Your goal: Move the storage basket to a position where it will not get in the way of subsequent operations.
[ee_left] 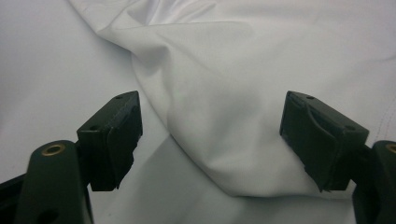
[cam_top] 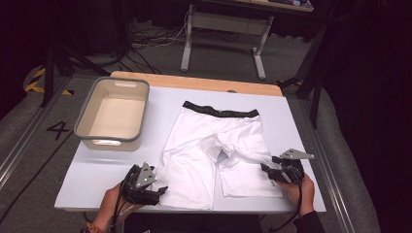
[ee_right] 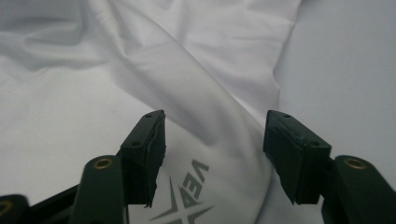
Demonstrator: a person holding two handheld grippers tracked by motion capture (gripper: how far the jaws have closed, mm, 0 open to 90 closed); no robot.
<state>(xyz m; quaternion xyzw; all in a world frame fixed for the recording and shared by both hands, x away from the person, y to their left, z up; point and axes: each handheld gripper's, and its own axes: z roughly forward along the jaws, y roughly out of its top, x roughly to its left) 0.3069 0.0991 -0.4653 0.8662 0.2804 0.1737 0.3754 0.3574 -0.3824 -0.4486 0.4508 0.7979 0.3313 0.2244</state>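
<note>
Carpet, grey and flat, covers the floor (cam_top: 29, 121) on the left, marked with a black numeral 4 (cam_top: 58, 129) and yellow-black hazard tape (cam_top: 34, 79); black stand legs rise there into the dark. On the pale table top (cam_top: 92, 170), backed by a wooden strip (cam_top: 194, 81) along its far edge, a grey plastic tub (cam_top: 112, 113) sits at the far left corner. Near the front edge the left gripper (cam_top: 158, 190) is held in a hand (cam_top: 109, 201), its jaws spread wide with the hem of the left leg of the white shorts (cam_top: 211, 148) lying between them, the pads not pressing on it. The left gripper view shows that cloth (ee_left: 233, 116) folded loosely on the table. The shorts lie flat in the middle of the table, black waistband (cam_top: 221, 111) at the far side. At the right leg's hem the right gripper (cam_top: 266, 170), in the other hand (cam_top: 296, 187), has its jaws apart over the cloth, gripping nothing; a grey logo (ee_right: 187, 196) shows on the fabric between them. Behind the table stands a white desk frame (cam_top: 223, 34) with cables (cam_top: 150, 41) on the floor; right of it the room is dark.
</note>
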